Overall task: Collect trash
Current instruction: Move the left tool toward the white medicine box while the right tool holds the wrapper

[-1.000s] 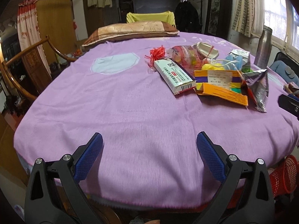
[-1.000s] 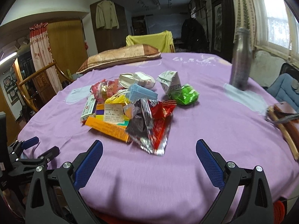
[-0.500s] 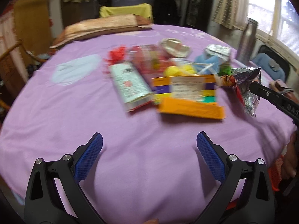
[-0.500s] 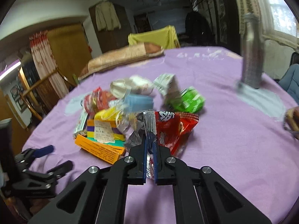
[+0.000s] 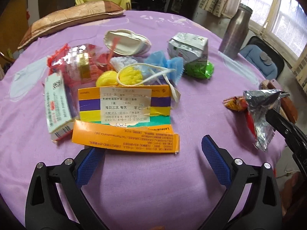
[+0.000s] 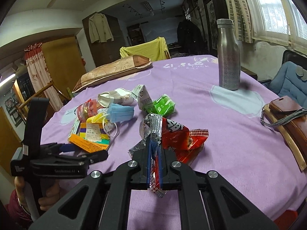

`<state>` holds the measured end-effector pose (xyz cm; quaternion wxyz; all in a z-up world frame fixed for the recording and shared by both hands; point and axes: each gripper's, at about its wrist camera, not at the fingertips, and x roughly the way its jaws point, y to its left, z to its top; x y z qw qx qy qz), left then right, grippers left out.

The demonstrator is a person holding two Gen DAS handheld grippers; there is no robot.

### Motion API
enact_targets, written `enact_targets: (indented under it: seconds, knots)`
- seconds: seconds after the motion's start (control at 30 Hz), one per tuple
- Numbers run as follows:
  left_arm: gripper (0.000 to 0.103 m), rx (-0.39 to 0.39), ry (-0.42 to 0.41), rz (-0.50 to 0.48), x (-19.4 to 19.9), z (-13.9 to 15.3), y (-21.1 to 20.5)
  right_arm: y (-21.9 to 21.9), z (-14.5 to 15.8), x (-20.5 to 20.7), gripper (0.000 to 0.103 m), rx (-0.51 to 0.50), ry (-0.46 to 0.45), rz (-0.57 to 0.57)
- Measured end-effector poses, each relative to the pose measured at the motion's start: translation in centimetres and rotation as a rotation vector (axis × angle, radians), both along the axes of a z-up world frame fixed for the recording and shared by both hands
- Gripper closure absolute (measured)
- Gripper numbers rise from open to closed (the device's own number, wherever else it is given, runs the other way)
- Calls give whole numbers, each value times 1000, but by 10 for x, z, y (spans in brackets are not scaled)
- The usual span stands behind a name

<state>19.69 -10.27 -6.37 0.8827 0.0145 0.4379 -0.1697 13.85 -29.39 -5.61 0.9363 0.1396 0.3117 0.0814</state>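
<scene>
While the trash lies in a loose heap on it, the purple-covered tabletop (image 5: 153, 182) fills both views and counts as the largest item; keep lifts clear of the cloth so it does not ride up.

- Steel bottle (image 6: 228, 55), upper right of the right wrist view, upright, well apart from the heap. Not trash by my reading; leave it.
- Pillow (image 6: 113, 71), far edge, upper centre-left. Leave it.
- Trash heap (image 5: 122, 88), centre-left of the left wrist view: cartons, masks, wrappers, overlapping.
- Left hand-held gripper (image 5: 151, 161), lower centre, jaws spread wide and empty, its left pad touching or just over the near edge of the orange carton (image 5: 126, 140). Best next pick, in my judgement: that flattened carton; slide one pad under an edge, since it lies flat.
- Right hand-held gripper (image 6: 154, 164), lower centre of its own view, clenched on the red and silver snack wrapper (image 6: 172, 134), which hangs crumpled, partly lifted. The foil looks slippery; keep the grip firm and carry it away steadily to a bin, which neither view shows plainly.
- Green packet (image 6: 163, 105), smallest, beside the milk carton (image 6: 143, 97).
</scene>
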Motion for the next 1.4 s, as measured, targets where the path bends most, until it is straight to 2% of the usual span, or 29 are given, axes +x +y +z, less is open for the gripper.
enact_targets:
  seconds: [0.1,0.33,0.4,0.43,0.53,0.67,0.73,0.83,1.0,1.17,1.4]
  knots:
    - [7,43,9,53,6,0,22,3,1,-5,96,5,-7,11]
    - [7,147,-29,331,-14,6,133,7,6,-9,94,30,-33,36]
    - [7,121,-20,362,-22,10,151,10,7,-8,94,39,-33,50]
    - [7,85,-13,362,-26,11,156,12,7,-7,94,41,-32,55]
    - [7,14,-10,286,-29,17,138,16,9,-9,94,30,-31,57]
    - [7,35,-13,103,-22,16,75,16,13,-14,94,9,-40,41]
    - [7,68,-21,45,-19,13,43,13,14,-15,94,4,-46,29]
    - [7,137,-42,32,-9,6,14,7,12,-15,94,14,-46,25]
    - [6,193,18,47,6,-8,-15,1,4,-13,94,34,-35,26]
    - [6,183,47,82,14,-9,2,-3,2,-15,94,49,-34,31]
    - [6,147,76,307,-9,-11,116,-5,3,-18,94,80,-51,48]
